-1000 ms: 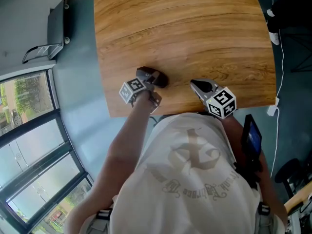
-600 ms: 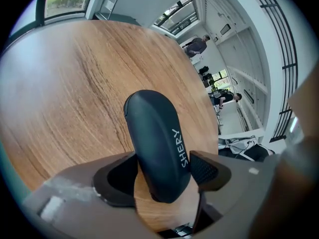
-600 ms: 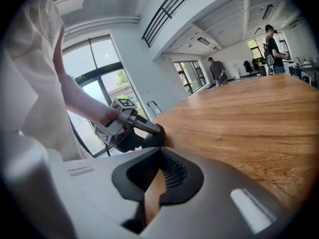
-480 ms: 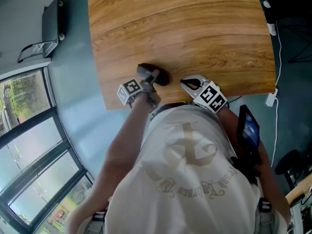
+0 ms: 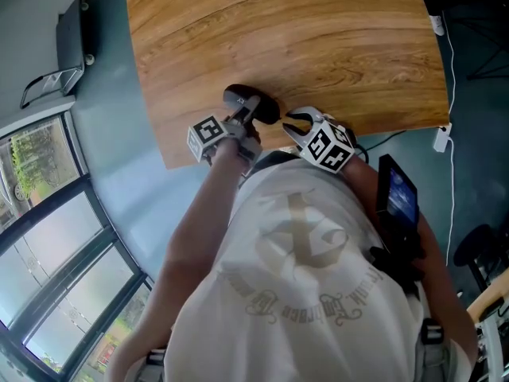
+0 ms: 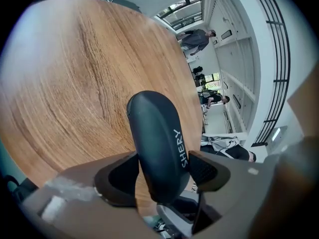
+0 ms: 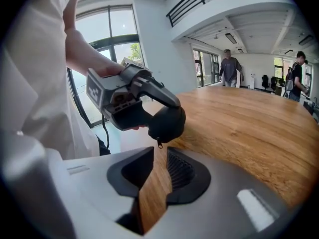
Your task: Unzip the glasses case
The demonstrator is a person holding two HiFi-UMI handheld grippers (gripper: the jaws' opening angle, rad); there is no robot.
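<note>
The dark oval glasses case is held near the wooden table's front edge. My left gripper clasps it across its near end, and the jaws are closing on it. From the right gripper view the case hangs just over the table edge, its small zipper pull dangling below. Just short of that pull sits my right gripper. Its jaws are opening, a narrow gap with nothing between them.
The table edge runs right under both grippers, with grey floor and windows to the left. A dark device is strapped at the person's right side. Two people stand far off beyond the table.
My right gripper has swung left, close up to the case, and rolled. The left gripper with the case has shifted slightly up the picture.
</note>
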